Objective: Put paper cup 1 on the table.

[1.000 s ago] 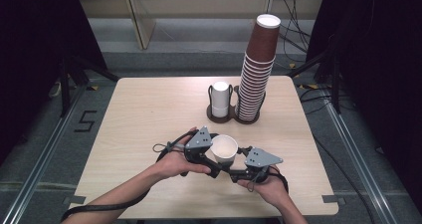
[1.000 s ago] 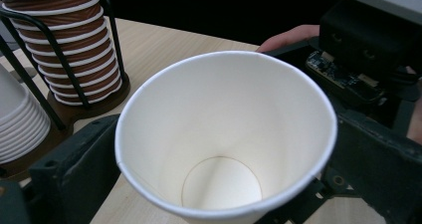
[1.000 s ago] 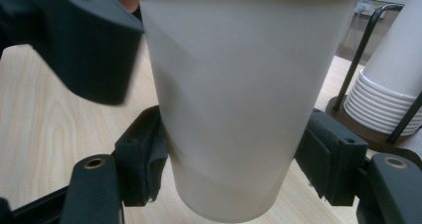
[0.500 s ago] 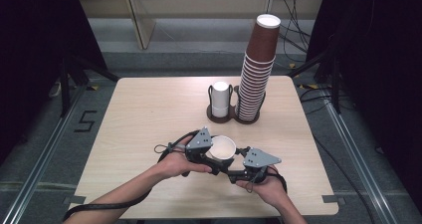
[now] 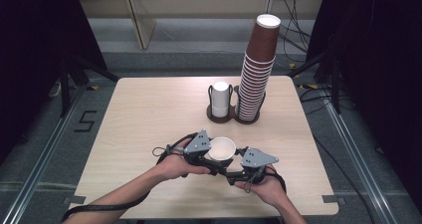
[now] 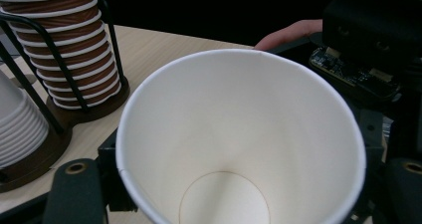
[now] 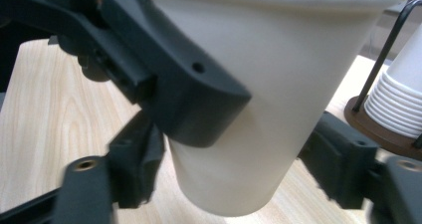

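Note:
A white paper cup point(image 5: 221, 148) is held upright just above the table's front middle, between my two grippers. My left gripper point(image 5: 211, 157) comes in from the left. Its jaws have just been closing, and they now clasp the cup point(image 6: 239, 134) low on its wall. In the right gripper view one left gripper finger point(image 7: 189, 94) presses flat on the cup point(image 7: 278, 84). My right gripper point(image 5: 230, 170) sits to the right and below. Its jaws have just been opening and now stand apart on either side of the cup's base point(image 7: 239, 184).
At the back of the wooden table point(image 5: 149, 109) stands a wire cup holder point(image 5: 234, 117). It carries a tall stack of brown cups point(image 5: 256, 74) and a short stack of white cups point(image 5: 220, 98). Dark floor and cables surround the table.
Both hands and the cup stay where they were. The left gripper's jaws have drawn in around the cup.

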`<control>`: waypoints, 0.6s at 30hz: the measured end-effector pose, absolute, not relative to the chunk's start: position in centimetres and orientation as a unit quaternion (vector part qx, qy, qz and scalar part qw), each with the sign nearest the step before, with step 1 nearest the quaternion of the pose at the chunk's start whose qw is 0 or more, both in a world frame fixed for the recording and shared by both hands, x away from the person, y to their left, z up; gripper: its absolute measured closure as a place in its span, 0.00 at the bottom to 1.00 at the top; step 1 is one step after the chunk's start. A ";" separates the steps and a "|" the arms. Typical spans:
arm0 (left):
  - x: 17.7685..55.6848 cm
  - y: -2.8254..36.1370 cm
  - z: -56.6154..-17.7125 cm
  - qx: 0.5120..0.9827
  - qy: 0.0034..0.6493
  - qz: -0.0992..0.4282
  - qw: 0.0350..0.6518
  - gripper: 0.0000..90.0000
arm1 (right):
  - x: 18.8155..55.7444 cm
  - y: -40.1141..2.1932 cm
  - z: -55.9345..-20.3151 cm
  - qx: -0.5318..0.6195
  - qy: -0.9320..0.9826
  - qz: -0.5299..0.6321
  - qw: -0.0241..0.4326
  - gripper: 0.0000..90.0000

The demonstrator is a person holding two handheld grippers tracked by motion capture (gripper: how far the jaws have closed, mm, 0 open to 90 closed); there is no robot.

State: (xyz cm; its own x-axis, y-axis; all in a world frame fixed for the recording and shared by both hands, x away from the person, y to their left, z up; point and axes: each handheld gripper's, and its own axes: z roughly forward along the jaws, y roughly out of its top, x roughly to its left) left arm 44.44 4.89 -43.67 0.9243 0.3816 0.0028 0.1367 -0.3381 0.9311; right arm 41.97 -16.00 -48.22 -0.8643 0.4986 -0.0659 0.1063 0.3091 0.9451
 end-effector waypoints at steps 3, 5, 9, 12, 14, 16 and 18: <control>44.4 5.3 -43.5 0.806 0.164 0.119 0.556 0.28 | 42.0 -15.8 -48.4 0.198 0.788 0.555 0.179 0.19; 44.3 5.7 -43.3 0.805 0.168 0.126 0.555 0.28 | 41.8 -15.8 -48.5 0.212 0.790 0.549 0.171 0.17; 44.1 7.0 -42.8 0.801 0.184 0.145 0.551 0.28 | 42.0 -16.3 -48.5 0.209 0.796 0.539 0.178 0.15; 43.9 8.3 -42.4 0.795 0.200 0.161 0.550 0.28 | 42.1 -16.7 -48.5 0.208 0.794 0.540 0.187 0.15; 43.8 9.1 -42.3 0.789 0.210 0.173 0.551 0.28 | 42.0 -16.9 -48.5 0.216 0.793 0.539 0.181 0.16; 43.6 10.1 -42.1 0.788 0.219 0.182 0.546 0.28 | 42.0 -17.1 -48.6 0.215 0.797 0.534 0.183 0.16; 43.4 10.9 -42.0 0.784 0.229 0.192 0.544 0.28 | 42.0 -17.2 -48.6 0.215 0.799 0.531 0.184 0.16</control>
